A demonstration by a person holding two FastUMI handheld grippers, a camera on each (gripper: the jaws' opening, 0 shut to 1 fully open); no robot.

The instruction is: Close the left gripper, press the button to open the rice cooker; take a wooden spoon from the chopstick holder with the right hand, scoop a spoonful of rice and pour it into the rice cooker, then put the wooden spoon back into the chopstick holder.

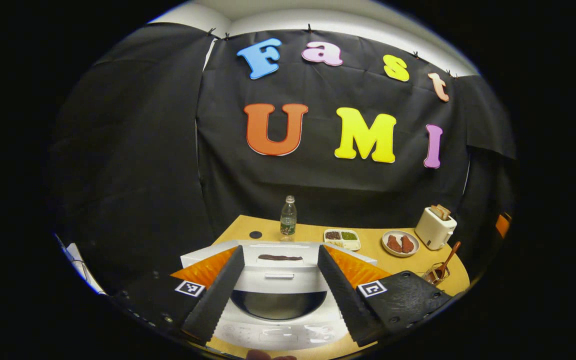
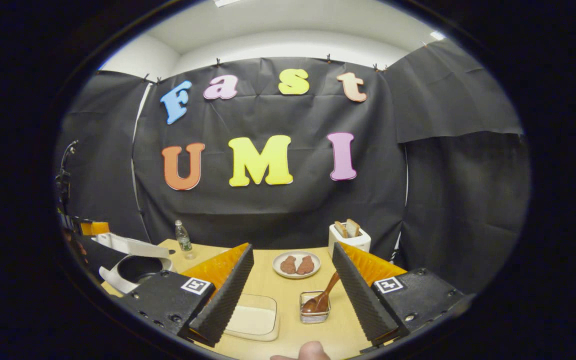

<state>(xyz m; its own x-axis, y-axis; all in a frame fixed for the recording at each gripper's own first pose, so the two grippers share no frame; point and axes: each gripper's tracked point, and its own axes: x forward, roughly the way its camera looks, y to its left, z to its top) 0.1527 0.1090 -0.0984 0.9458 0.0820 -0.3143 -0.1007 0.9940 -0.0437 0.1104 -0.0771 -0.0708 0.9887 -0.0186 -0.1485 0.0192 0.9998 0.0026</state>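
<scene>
Cooker (image 1: pixel 278 295) lid up: button step done, I judge. Spoon (image 2: pixel 324 296) in holder (image 2: pixel 315 306) beside cooker, untouched. Left gripper (image 1: pixel 280 285) spread; right gripper (image 2: pixel 293 292) spread, empty. Scoop, pour, return left.

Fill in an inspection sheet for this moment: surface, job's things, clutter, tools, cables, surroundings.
Surface: light wooden table, round hole near its back edge.
Job's things: rice cooker stands open, lid up, dark inner pot showing. Wooden spoon sits tilted in the wire chopstick holder. Shallow clear container beside the holder; contents look pale, rice not certain.
Clutter: bottle, divided snack tray, plate with two brown pieces, toaster with bread.
Tools: left tool open, fingers framing the cooker; right tool open, spoon holder between its fingers, touching nothing.
Cables: nothing seen.
Surroundings: black cloth wall, white ceiling, a stand at the left edge of the right gripper view.
</scene>
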